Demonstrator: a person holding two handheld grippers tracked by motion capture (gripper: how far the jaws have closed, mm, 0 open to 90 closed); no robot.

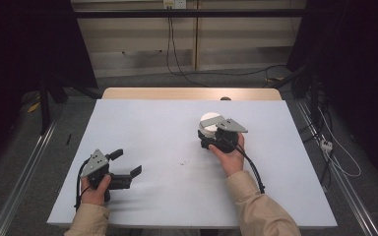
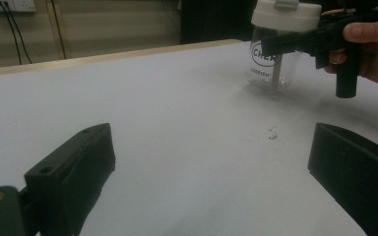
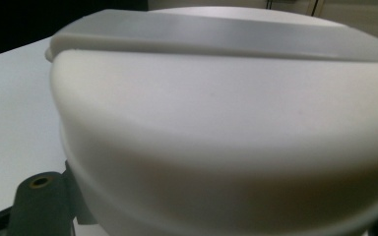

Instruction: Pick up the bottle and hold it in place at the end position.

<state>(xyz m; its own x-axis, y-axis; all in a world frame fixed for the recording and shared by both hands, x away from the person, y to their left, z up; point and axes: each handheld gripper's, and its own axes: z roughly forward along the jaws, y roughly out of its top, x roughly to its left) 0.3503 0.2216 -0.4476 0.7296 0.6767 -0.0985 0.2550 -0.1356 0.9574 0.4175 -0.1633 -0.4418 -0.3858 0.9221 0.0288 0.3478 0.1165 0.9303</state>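
Your right hand-held gripper (image 1: 211,135) sits at the jar (image 2: 274,64), jaws either side of it just under its white lid (image 1: 210,119); you cannot tell whether they press the glass. The jar stands upright on the table (image 1: 167,142), right of centre toward 1 o'clock. Your left hand-held gripper (image 1: 126,162) rests at 8 o'clock, jaws wide apart and holding nothing.
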